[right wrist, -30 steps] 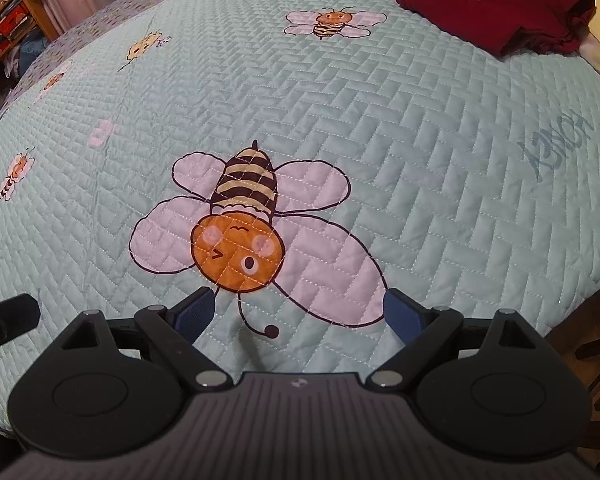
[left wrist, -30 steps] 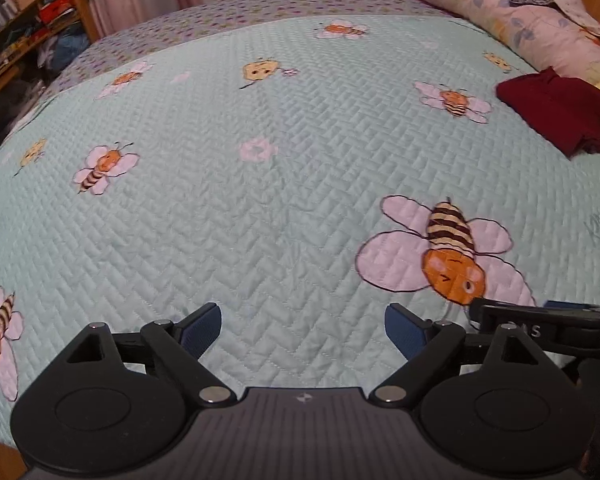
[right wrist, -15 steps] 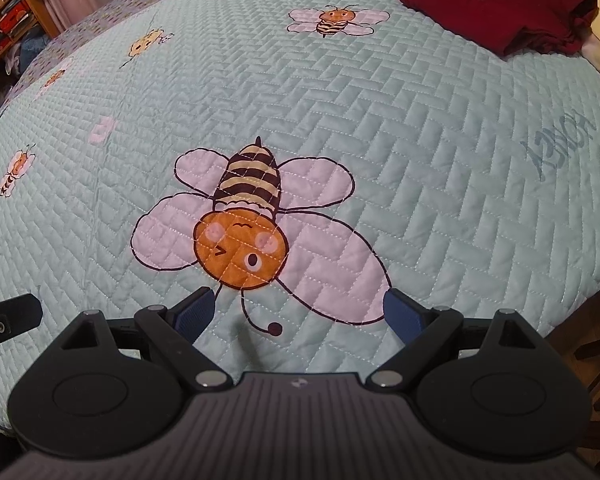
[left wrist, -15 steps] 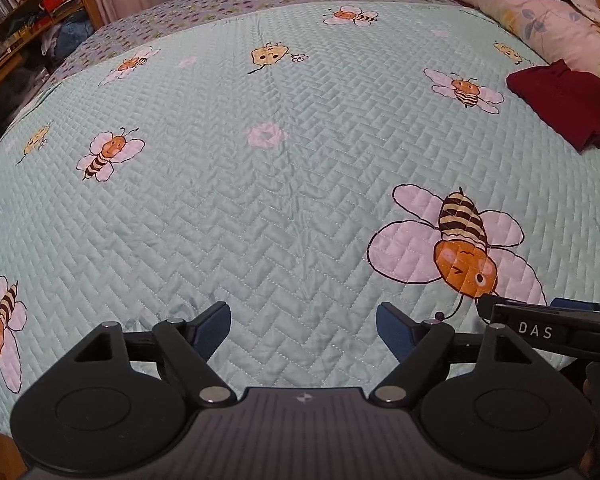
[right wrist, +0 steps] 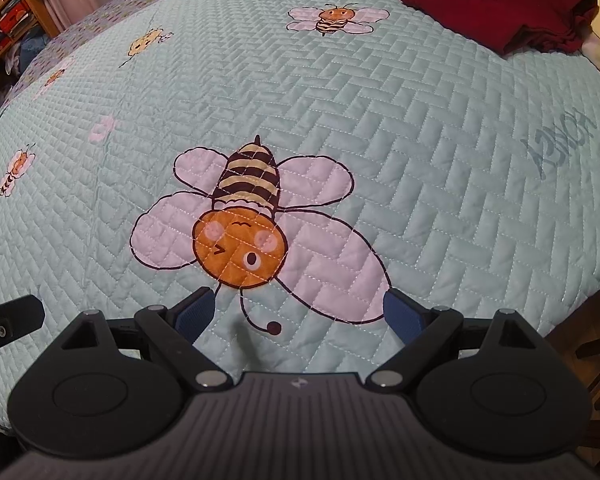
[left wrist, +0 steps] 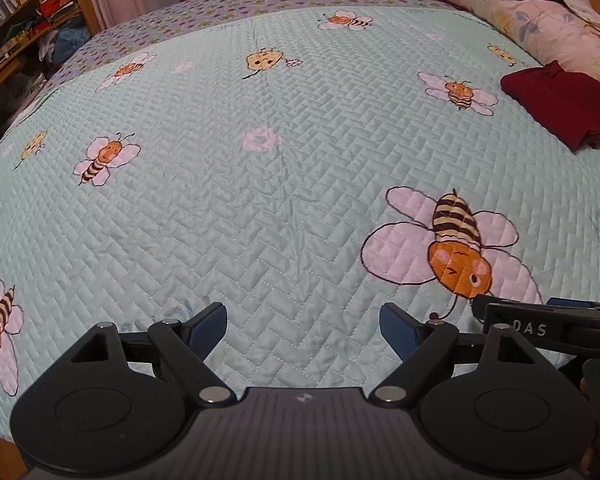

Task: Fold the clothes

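Nearest the lens, the left gripper [left wrist: 302,330] hung over the front edge of the bed, its blue fingers [left wrist: 206,328] spread wide with nothing but quilt showing between them. Same story on the other side: the right gripper [right wrist: 298,316] sat released, fingers [right wrist: 404,316] well apart, gripping nothing. In the left wrist view the right gripper's black body poked in at the lower right edge, so the two hung side by side.

Just beyond the right gripper's fingers lay the big bee [right wrist: 244,224] printed on the pale green quilt [right wrist: 420,128], its orange head nearest the camera and striped body pointing away. The quilt stretched flat across the bed, dotted with smaller bees and pink flowers.

Farther back, off to the right, the dark red garment [right wrist: 496,12] lay on the quilt in a loosely folded heap, well apart from both grippers. In the left wrist view the garment [left wrist: 560,108] sat beside a floral pillow [left wrist: 520,12]. At the far left, wooden shelves [left wrist: 24,12] stood packed with books.
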The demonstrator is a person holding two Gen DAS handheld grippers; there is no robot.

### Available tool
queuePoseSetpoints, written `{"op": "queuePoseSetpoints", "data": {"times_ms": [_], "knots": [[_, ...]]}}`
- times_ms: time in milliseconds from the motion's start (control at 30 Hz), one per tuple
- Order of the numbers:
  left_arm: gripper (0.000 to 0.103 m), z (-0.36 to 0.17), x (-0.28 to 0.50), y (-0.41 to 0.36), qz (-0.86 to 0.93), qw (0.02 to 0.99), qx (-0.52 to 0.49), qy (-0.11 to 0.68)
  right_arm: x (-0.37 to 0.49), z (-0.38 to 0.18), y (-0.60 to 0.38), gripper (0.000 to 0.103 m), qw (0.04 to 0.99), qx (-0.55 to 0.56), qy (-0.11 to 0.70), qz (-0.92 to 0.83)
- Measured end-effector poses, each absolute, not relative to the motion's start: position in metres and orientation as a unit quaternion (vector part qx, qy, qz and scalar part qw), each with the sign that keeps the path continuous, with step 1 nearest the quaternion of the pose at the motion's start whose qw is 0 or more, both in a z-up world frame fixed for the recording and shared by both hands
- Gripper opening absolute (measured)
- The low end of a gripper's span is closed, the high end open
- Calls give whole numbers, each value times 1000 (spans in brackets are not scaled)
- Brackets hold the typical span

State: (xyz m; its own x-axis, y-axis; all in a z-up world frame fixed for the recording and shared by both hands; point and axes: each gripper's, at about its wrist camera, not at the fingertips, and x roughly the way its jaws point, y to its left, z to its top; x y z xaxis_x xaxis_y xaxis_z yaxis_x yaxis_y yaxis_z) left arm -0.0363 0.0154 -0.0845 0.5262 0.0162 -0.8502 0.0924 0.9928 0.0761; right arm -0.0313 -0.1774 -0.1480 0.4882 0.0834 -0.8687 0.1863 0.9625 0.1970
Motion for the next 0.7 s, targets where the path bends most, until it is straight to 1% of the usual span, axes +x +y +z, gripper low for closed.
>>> {"op": "queuePoseSetpoints", "data": {"times_ms": [100, 300, 433, 700], "knots": [[82, -85, -35, 17, -22, 872, 51, 486, -31, -148, -177, 91, 852, 133, 505, -30], [83, -84, -36, 15, -27, 875, 54, 480, -30, -149, -176, 91, 852, 130, 507, -29], [87, -80, -39, 12, -13, 881, 69, 467, -30, -149, -175, 91, 852, 130, 507, -30], [88, -79, -37, 16, -14, 880, 57, 471, -29, -151, -176, 91, 850, 131, 510, -30]]}}
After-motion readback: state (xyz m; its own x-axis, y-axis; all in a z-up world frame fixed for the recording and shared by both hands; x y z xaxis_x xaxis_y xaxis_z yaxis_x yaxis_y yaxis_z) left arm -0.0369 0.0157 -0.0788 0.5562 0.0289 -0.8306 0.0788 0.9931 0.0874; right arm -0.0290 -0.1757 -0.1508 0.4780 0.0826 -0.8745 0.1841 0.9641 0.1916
